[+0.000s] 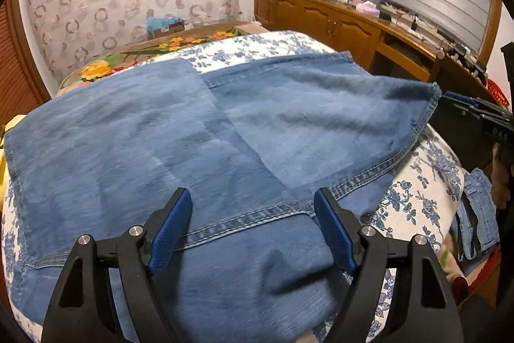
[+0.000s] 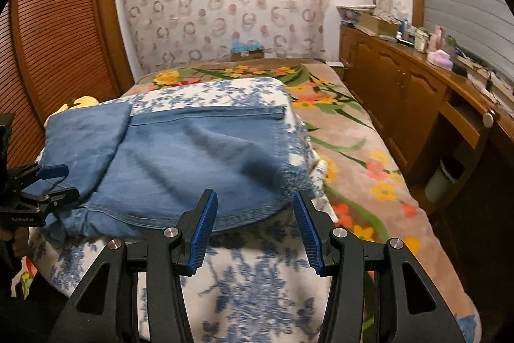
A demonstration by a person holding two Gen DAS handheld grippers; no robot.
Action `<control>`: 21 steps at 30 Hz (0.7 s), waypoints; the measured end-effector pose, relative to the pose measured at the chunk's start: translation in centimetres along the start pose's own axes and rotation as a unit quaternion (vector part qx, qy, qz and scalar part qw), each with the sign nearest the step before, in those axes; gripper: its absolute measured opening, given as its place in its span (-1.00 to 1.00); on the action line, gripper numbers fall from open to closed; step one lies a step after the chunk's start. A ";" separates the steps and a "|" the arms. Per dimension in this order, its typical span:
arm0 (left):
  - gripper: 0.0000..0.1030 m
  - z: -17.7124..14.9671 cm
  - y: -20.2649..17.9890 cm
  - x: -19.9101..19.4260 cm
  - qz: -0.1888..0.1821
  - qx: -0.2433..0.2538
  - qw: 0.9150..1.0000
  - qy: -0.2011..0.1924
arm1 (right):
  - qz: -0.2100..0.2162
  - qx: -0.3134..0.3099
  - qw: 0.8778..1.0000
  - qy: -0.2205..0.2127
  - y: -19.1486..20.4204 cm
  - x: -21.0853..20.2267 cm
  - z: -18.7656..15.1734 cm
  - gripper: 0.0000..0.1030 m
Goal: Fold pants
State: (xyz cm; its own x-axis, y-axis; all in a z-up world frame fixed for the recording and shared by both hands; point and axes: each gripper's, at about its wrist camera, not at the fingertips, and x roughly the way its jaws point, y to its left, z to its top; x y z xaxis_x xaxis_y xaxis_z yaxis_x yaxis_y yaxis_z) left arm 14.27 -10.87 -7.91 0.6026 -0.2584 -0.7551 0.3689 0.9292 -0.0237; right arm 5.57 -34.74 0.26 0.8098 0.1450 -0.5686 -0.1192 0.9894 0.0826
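Blue denim pants (image 1: 199, 134) lie folded over themselves on a white-and-blue floral cloth (image 1: 414, 198) on the bed; they also show in the right wrist view (image 2: 180, 159). My left gripper (image 1: 253, 230) is open and empty, just above the near denim layer. It appears at the left of the right wrist view (image 2: 54, 182). My right gripper (image 2: 253, 230) is open and empty, above the floral cloth (image 2: 257, 288) just short of the pants' near hem. Its black body shows at the right edge of the left wrist view (image 1: 482, 121).
A flowered brown blanket (image 2: 363, 150) covers the bed to the right. A wooden sideboard (image 2: 404, 92) with clutter runs along the right wall. A slatted wooden door (image 2: 54, 31) stands at left. More denim clothes (image 1: 475, 208) lie lower right.
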 end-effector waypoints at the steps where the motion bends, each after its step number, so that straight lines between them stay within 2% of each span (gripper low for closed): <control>1: 0.54 0.0 -0.1 0.3 0.003 0.002 1.000 0.004 | -0.005 0.000 1.000 0.001 0.2 0.3 0.1 0.00; 8: 0.54 -0.2 -0.8 0.7 0.022 0.018 0.999 0.016 | -0.007 0.021 1.000 0.019 -0.9 1.2 -0.1 0.00; 20: 0.54 -1.2 -1.6 1.1 0.032 0.019 0.999 0.016 | 0.049 0.052 0.997 0.023 -2.5 2.5 0.7 -0.01; 21: 0.54 -1.2 -1.5 1.1 0.031 0.019 0.999 0.013 | 0.052 0.054 0.997 0.021 -2.6 2.6 0.7 -0.13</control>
State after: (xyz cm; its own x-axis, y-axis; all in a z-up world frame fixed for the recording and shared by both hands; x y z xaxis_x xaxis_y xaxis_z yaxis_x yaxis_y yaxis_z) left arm 13.46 -12.25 -9.48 0.6069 -0.1924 -0.7712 0.3584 0.9322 0.0495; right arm 8.34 -36.90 -0.85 0.7714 0.2484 -0.5858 -0.1370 0.9639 0.2282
